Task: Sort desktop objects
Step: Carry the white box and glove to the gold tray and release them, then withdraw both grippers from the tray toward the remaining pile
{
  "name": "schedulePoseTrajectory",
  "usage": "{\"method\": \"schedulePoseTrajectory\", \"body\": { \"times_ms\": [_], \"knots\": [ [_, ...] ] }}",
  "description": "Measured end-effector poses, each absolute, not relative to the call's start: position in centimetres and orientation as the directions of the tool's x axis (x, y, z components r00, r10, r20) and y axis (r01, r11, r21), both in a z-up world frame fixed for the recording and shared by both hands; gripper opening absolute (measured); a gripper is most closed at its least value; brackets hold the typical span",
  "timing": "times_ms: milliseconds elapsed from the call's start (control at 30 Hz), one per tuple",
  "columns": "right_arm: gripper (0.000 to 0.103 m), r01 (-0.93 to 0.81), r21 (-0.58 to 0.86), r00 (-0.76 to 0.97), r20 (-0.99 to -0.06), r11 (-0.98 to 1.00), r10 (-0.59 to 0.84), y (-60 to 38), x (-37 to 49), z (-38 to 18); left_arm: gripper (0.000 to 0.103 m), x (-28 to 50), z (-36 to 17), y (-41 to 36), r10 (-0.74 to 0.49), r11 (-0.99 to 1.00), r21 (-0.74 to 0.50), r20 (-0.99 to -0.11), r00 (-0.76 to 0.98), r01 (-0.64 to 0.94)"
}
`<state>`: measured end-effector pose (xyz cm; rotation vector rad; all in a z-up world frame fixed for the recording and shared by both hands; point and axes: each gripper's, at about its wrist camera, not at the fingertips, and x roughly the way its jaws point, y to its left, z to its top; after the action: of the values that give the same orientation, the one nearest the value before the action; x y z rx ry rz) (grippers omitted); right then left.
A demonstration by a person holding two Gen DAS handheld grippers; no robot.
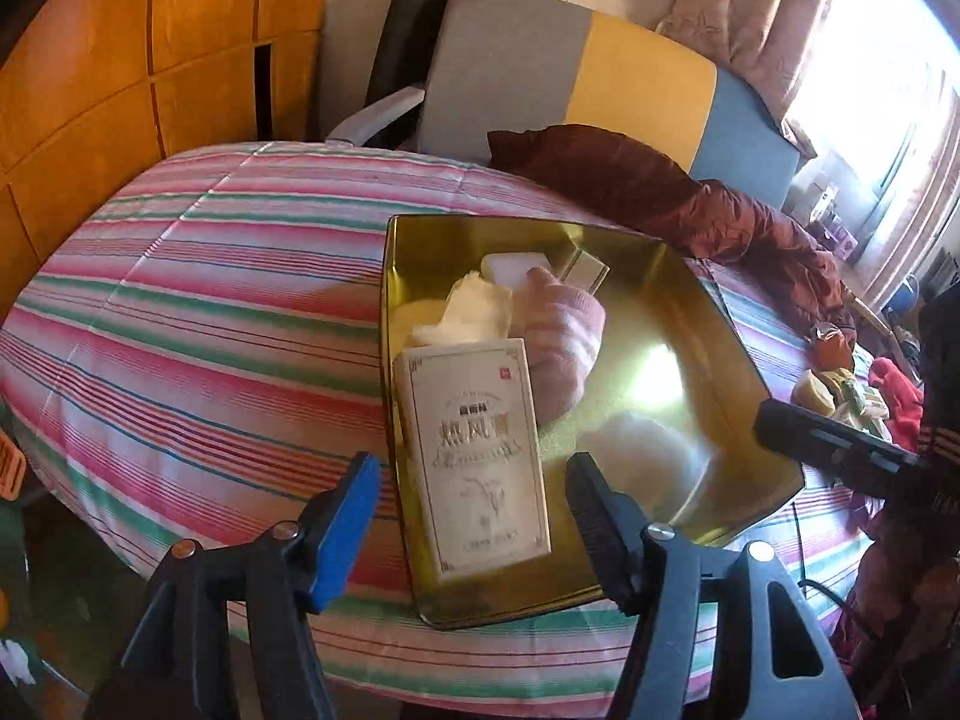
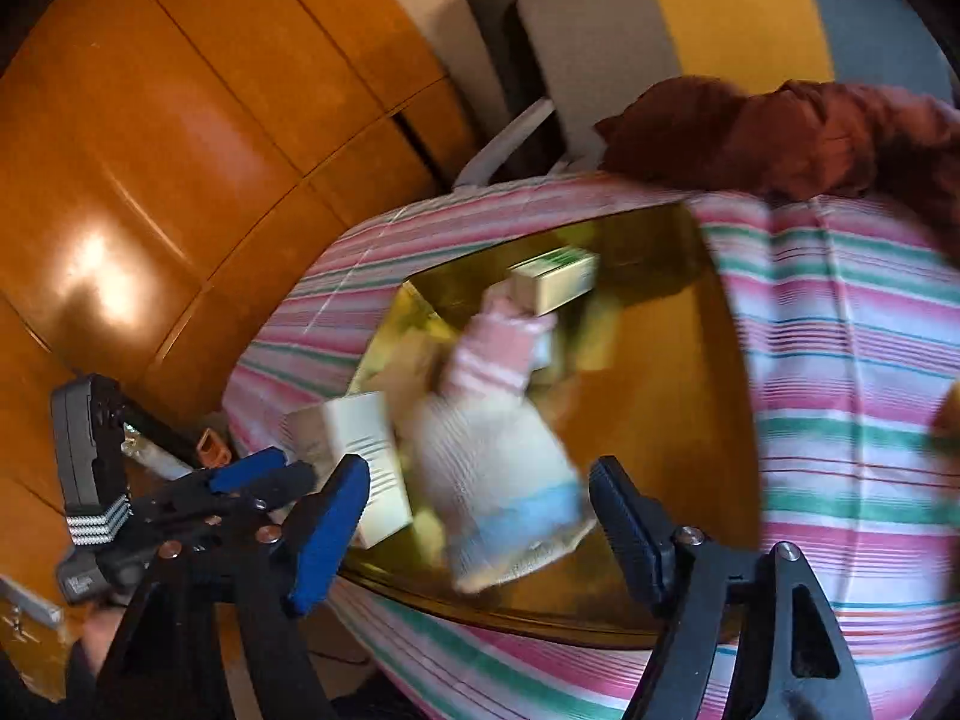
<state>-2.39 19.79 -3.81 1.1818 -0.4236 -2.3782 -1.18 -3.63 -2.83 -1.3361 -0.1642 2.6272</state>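
A shiny gold tray lies on the striped cloth. On it are a white printed box with a tissue at its far end, a pink striped sock, a white block and a small cream box. My left gripper is open, its pads either side of the white box's near end without touching it. My right gripper is open over the blurred sock, its pads apart from it. The left gripper shows beside the white box.
A striped cloth covers the round table. A chair with a grey, yellow and blue back stands behind it, a rust-red garment draped at its foot. Wooden cabinet doors are at the left. Small yellow items lie at the right.
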Motion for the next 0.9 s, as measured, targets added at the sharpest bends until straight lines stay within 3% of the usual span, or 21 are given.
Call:
{"method": "schedulePoseTrajectory", "body": {
  "times_ms": [167,267,433,900],
  "knots": [
    [0.078,0.278,0.420,-0.512,-0.696,-0.864,-0.503,18.6,-1.5,-4.4,0.066,-1.0,-2.5,-3.6,0.231,-0.972,-0.205,-0.774,-0.590,-0.112],
    [0.086,0.268,0.369,-0.525,-0.718,-0.890,-0.456,18.8,-0.6,-4.4,0.066,-0.9,-1.9,-3.1,0.230,-0.972,-0.206,-0.762,-0.606,-0.110],
    [0.093,0.257,0.312,-0.558,-0.725,-0.915,-0.404,19.5,0.3,-4.1,0.066,-0.5,0.0,-1.6,0.178,-0.984,-0.127,-0.726,-0.664,-0.125],
    [0.097,0.221,0.148,-0.654,-0.711,-0.964,-0.259,21.1,2.5,-2.2,0.069,0.2,2.2,4.8,0.255,-0.953,-0.065,-0.704,-0.663,-0.297]
  ]
}}
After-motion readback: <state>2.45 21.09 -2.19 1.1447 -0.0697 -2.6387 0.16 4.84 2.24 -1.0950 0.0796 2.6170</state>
